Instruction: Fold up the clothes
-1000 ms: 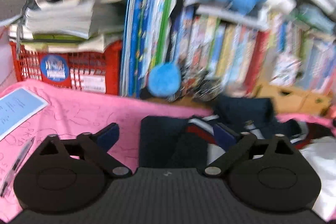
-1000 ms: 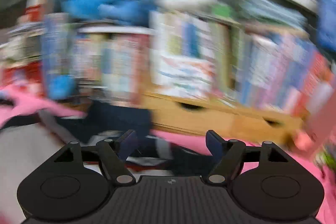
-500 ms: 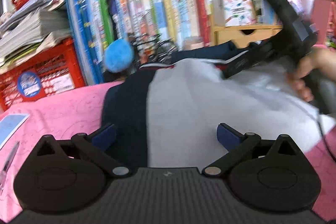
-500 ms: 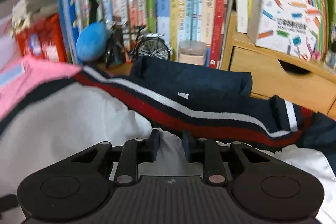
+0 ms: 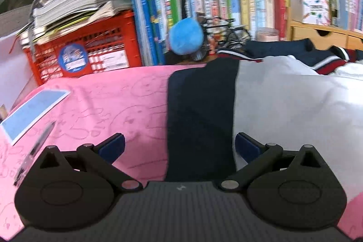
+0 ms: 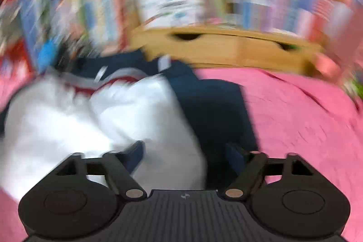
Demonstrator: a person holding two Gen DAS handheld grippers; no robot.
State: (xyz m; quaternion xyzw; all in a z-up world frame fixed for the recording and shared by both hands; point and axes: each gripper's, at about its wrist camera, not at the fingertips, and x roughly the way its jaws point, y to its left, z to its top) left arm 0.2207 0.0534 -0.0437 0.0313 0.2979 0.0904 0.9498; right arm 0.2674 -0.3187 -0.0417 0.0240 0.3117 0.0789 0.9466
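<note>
Across the lower half of the left wrist frame, the left gripper (image 5: 179, 146) hangs with its jaws spread wide and nothing between them, over the navy side band of a white garment (image 5: 295, 110) lying on the pink cloth (image 5: 109, 101). At upper left sits a red crate (image 5: 86, 49) under stacked papers. The right wrist frame is badly blurred; at its bottom centre the right gripper (image 6: 186, 154) also gapes wide and empty over the garment's white and navy edge.
</note>
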